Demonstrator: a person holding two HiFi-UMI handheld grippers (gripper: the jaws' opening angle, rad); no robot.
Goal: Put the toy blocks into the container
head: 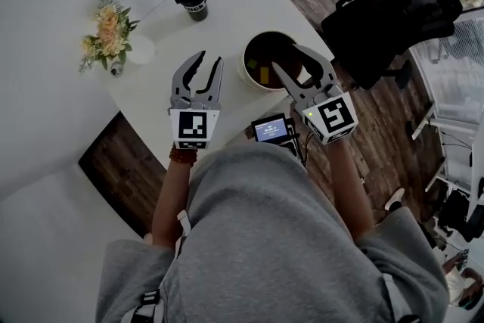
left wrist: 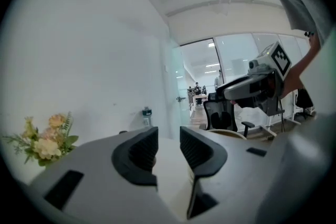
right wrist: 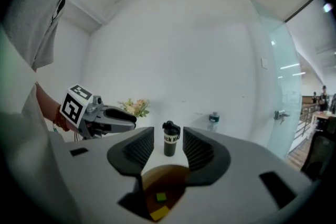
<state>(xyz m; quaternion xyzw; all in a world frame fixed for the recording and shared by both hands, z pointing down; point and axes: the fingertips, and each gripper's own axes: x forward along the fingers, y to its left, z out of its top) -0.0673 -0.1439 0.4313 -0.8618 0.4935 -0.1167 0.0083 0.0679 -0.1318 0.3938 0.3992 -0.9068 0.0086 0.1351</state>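
Left gripper (head: 209, 59) over the table (head: 151, 98): jaws apart, empty. Right gripper (head: 287, 57) above the container (head: 245, 66): jaws apart, empty. Blocks (right wrist: 160, 196) lie inside it (one green, one yellow).

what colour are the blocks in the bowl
One green block, one yellow block; best in right gripper view.

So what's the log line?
left gripper: open, empty; right gripper: open, over round brown bowl; yellow toy block, green toy block: inside
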